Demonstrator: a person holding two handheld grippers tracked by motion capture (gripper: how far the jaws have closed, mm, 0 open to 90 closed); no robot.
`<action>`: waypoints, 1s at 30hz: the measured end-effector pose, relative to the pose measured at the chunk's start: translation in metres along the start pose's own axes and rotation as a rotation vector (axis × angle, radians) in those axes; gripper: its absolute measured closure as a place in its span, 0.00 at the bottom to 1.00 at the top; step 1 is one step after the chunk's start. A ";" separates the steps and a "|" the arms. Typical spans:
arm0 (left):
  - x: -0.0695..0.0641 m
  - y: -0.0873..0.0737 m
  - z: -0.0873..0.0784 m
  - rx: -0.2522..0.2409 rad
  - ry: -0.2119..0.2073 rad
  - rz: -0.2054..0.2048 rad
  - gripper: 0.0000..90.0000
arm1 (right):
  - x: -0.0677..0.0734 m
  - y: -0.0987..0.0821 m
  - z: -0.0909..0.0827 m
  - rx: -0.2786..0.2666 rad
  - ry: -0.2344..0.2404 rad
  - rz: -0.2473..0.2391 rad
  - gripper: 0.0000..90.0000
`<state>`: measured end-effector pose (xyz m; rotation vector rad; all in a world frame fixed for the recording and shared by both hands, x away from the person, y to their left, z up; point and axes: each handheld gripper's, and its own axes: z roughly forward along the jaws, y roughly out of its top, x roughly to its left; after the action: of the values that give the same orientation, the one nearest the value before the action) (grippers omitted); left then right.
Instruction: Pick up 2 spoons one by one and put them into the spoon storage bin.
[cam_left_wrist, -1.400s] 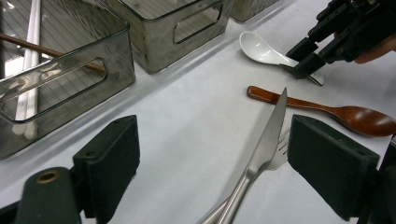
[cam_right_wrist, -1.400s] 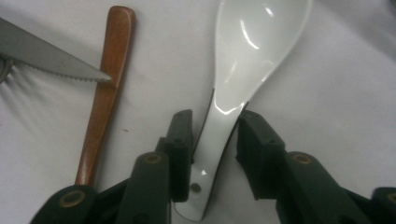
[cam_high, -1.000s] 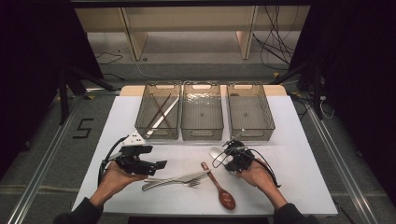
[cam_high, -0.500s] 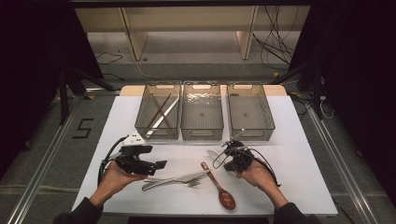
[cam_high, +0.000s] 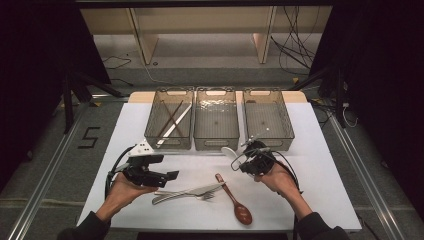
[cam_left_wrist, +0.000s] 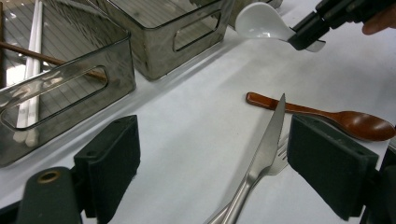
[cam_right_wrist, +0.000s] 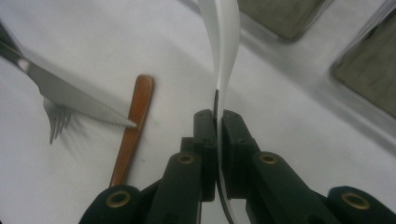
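The right gripper (cam_high: 243, 161) is clamped on the handle of a white spoon (cam_high: 228, 151), its jaws having just been closing with the handle between them; in the right gripper view the pads pinch the thin white handle (cam_right_wrist: 223, 56) edge-on. Compared with a second ago, when the spoon lay low at the gripper's tip on the white table (cam_high: 325, 190), the spoon now sits off the surface, its bowl sticking out ahead of the jaws toward the middle bin (cam_high: 216, 120), and the gripper itself has come up slightly. The left gripper view shows the bowl (cam_left_wrist: 261, 22) hanging clear above the table, just short of the bin's front wall.

The left gripper (cam_high: 167, 176) stays where it was, jaws spread wide and holding nothing. Ahead of its jaws lie a knife (cam_high: 187, 192) and a fork (cam_high: 202, 196), touching each other, unmoved. Beyond them, below and beside the right gripper, the brown wooden spoon (cam_high: 235, 200) rests in the same spot as before.
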<state>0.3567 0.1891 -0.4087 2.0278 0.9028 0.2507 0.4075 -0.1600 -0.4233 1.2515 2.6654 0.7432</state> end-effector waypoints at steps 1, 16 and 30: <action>0.000 0.000 0.000 -0.004 -0.002 -0.002 0.19 | -0.001 0.003 -0.001 -0.006 -0.001 0.004 0.96; 0.000 -0.001 -0.006 -0.038 -0.002 -0.007 0.19 | -0.005 0.046 -0.008 -0.088 -0.002 -0.010 0.96; -0.001 -0.003 -0.005 -0.045 -0.005 -0.007 0.18 | -0.011 0.080 -0.001 -0.106 -0.022 0.001 0.96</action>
<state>0.3518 0.1924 -0.4073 1.9830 0.8935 0.2599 0.4699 -0.1252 -0.3855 1.2275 2.5715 0.8534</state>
